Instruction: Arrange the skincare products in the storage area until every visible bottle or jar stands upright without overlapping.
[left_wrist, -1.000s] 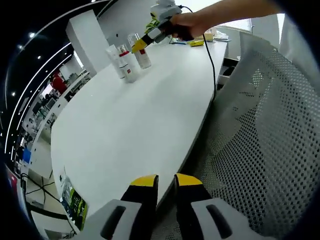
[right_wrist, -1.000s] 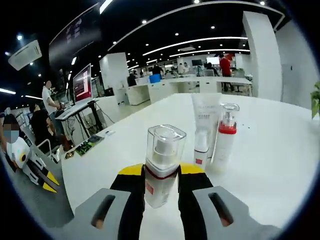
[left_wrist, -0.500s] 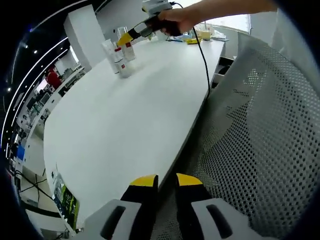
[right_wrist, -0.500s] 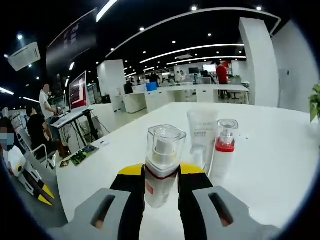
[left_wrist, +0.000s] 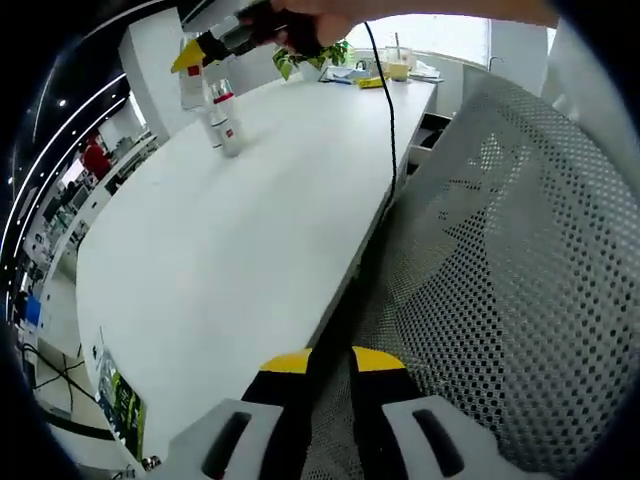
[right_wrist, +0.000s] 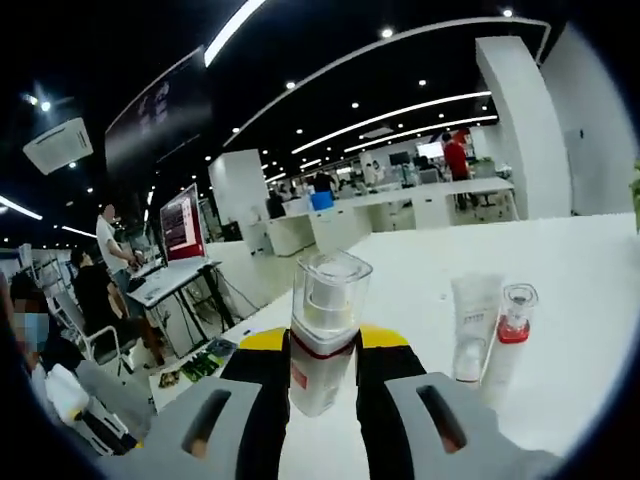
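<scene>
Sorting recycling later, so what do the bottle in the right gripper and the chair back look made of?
The clear-capped bottle, held in the right gripper: likely clear glossy plastic or glass, see-through cap showing the pump. The chair back: pale woven mesh, visibly perforated.

Clear glossy plastic on the pump bottle (right_wrist: 325, 335), cap see-through, a red band round its neck, pinched between matt black jaws with yellow tips on the right gripper (right_wrist: 323, 352), whose body is smooth grey plastic. The table (left_wrist: 250, 220) is smooth, matt white. Beside it, a chair (left_wrist: 510, 260) back of pale woven mesh, rough and full of holes. The tube (right_wrist: 472, 312) looks soft matt white plastic; the small bottle (right_wrist: 507, 338) glossy, red-collared.
</scene>
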